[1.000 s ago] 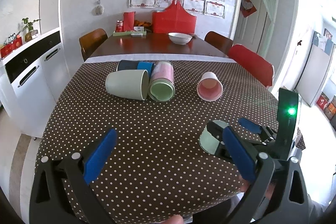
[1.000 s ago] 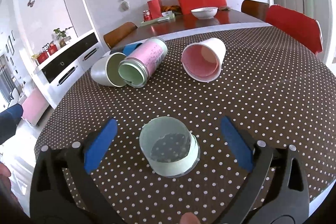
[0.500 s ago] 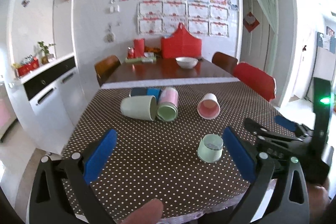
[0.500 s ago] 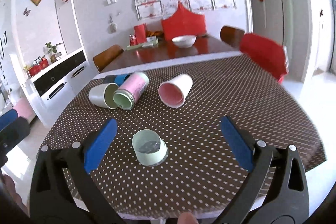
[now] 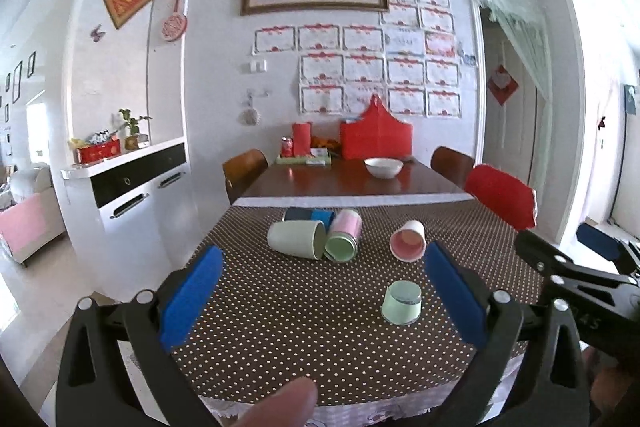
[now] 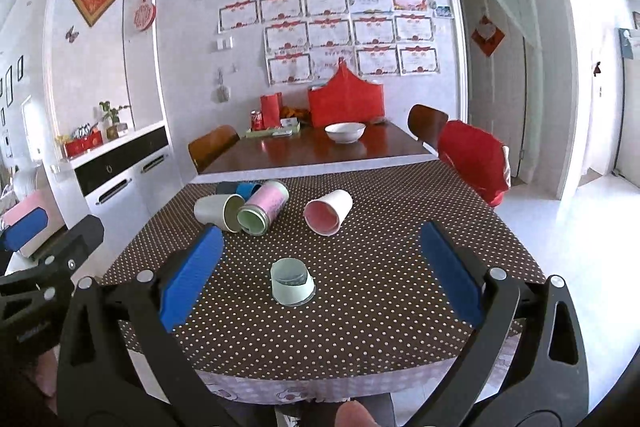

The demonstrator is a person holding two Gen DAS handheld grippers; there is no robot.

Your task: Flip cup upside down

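A pale green cup [image 5: 401,302] stands upside down on the brown polka-dot tablecloth [image 5: 304,339]; it also shows in the right wrist view [image 6: 291,281]. Farther back lie on their sides a pink-lined white cup [image 5: 408,240] [image 6: 329,212], a pink-and-green can [image 5: 343,240] [image 6: 264,207] and a beige cup [image 5: 297,239] [image 6: 220,209]. My left gripper [image 5: 320,303] is open and empty, held back from the table's near edge. My right gripper [image 6: 320,275] is open and empty, also pulled back; it shows at the right of the left wrist view [image 5: 576,259].
A dark blue cup [image 5: 308,215] lies behind the beige one. Beyond stands a wooden table [image 5: 344,179] with a white bowl [image 5: 383,167], a red box and a soda can. A red-covered chair [image 5: 502,201] is at the right, a white sideboard [image 5: 132,183] at the left.
Both grippers have drawn back and up from the table. The pale green cup, close between the right fingers a second ago, now stands alone and farther away.
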